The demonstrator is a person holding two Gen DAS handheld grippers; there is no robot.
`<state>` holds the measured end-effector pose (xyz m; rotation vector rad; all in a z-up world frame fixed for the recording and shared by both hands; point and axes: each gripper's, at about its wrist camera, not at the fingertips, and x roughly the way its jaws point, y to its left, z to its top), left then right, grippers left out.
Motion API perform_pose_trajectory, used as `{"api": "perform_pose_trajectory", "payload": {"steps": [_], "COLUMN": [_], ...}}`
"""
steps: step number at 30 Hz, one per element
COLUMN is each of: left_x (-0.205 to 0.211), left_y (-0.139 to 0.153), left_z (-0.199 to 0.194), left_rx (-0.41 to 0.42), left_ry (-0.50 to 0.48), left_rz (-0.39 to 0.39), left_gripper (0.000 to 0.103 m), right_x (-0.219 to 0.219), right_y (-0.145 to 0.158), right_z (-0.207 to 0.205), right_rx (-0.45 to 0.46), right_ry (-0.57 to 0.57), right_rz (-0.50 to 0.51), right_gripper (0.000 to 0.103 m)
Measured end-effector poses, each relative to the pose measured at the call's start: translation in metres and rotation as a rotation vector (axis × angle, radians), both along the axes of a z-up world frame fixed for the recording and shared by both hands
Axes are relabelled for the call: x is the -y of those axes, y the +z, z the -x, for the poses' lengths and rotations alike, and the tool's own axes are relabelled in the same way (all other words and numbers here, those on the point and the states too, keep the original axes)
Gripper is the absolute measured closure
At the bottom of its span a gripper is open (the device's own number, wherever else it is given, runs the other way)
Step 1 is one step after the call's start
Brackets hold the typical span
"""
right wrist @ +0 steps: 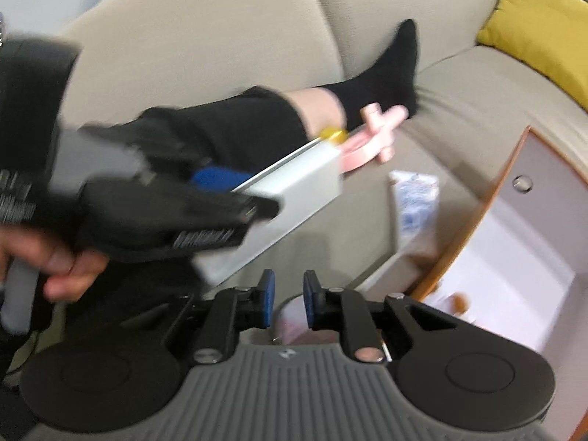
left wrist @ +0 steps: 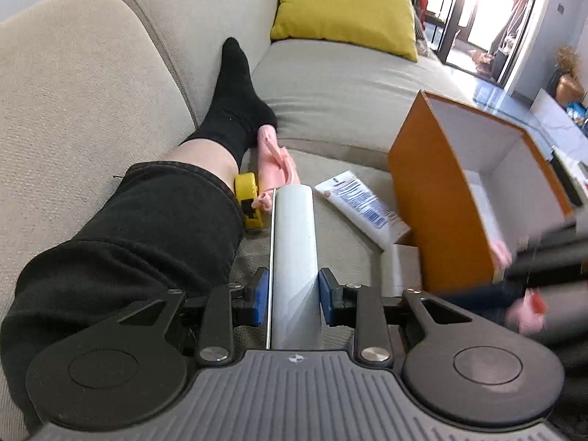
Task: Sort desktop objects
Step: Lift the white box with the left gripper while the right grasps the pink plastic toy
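Objects for sorting are spread over a beige sofa (left wrist: 349,84), not a table. They lie in the dip of the seat cushion beside a person's outstretched leg (left wrist: 147,228), where the soft fabric keeps them from sliding.

An orange box (left wrist: 422,191) with a white inside stands at the right with its open top tipped toward the grippers. I judge it to be the bin, set close so that each item needs only a short carry.

A flat white box (left wrist: 294,242) is the item in hand. The left gripper (left wrist: 294,294) has its jaws clenched on the box's narrow sides at the near end. This leaves the long body sticking out ahead and clear of the seat, so it could go into the bin end first. The right wrist view confirms it is lifted off the cushion.

A white tube (left wrist: 362,202) with blue print lies flat just beside the bin's near wall, with a pale carton below it.

A pink toy (left wrist: 273,161) rests against the sock, and a small yellow toy (left wrist: 250,198) sits by the calf, touching the pink one.

The right gripper (right wrist: 286,299) hovers near the bin's edge with its jaws a little apart. A pinkish round thing (right wrist: 305,327) shows behind the pads, but through the blur I cannot tell whether they grip it.
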<state>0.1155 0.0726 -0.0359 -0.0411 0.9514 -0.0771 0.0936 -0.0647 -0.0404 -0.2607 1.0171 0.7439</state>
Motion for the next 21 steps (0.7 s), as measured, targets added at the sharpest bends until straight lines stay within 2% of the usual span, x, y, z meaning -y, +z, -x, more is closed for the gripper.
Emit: {"api": "perform_pose_trajectory", "payload": {"steps": [8, 17, 21], "left_x": [-0.002, -0.005, -0.007], "left_y": [-0.033, -0.041, -0.04], "left_z": [-0.017, -0.032, -0.034], "left_rx": [-0.102, -0.121, -0.118], "left_ry": [0.025, 0.021, 0.006], "left_rz": [0.019, 0.046, 0.049], "left_gripper": [0.07, 0.07, 0.07], "right_x": [0.003, -0.009, -0.02], "right_y": [-0.016, -0.028, -0.033], "right_z": [-0.058, -0.117, -0.141], "right_rx": [-0.026, -0.093, -0.112], "right_ry": [-0.049, -0.072, -0.04], "right_rz": [0.053, 0.044, 0.04], "right_gripper": [0.084, 0.084, 0.084]}}
